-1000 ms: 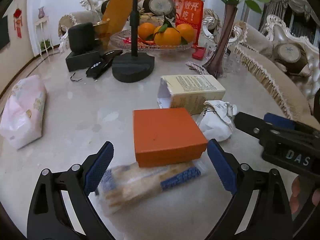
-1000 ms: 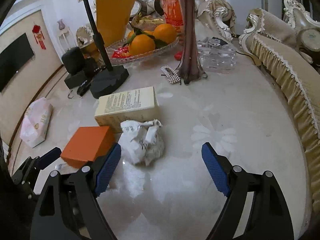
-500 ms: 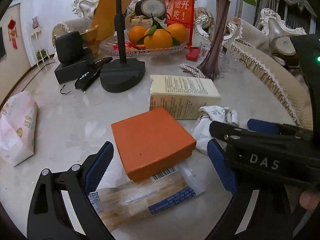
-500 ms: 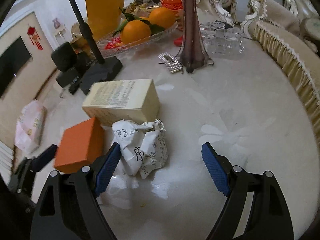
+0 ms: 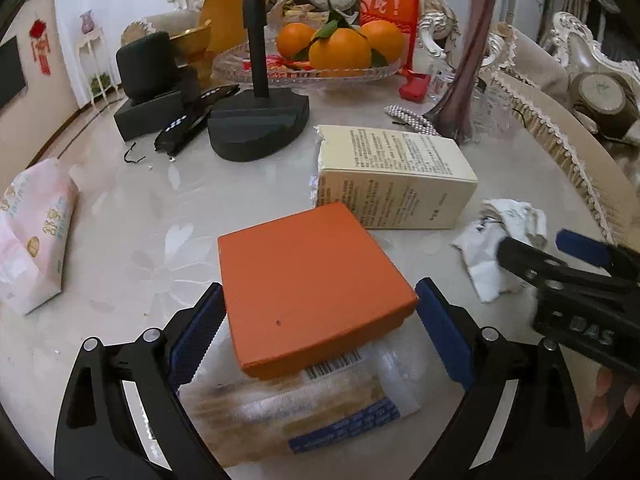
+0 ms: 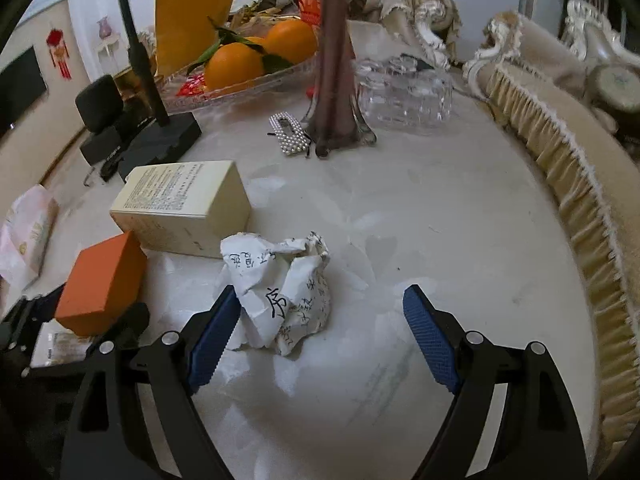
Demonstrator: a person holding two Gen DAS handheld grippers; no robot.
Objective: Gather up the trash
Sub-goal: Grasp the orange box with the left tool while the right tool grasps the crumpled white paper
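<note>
Left gripper [image 5: 318, 340] is straddling the orange box [image 5: 312, 284], jaws apart, pads possibly just touching it. Right gripper [image 6: 322, 336] is gaping; crumpled paper [image 6: 280, 288] is lying at its 11 o'clock, against the left pad.

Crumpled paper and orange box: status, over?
Both grippers open. Left gripper straddles orange box; right gripper around crumpled paper. Nothing gripped, nothing blocking.

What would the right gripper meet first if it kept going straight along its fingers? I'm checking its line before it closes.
Probably the crumpled paper, just ahead, nearer one pad than centred between the open right gripper pads; depth is uncertain.
</note>
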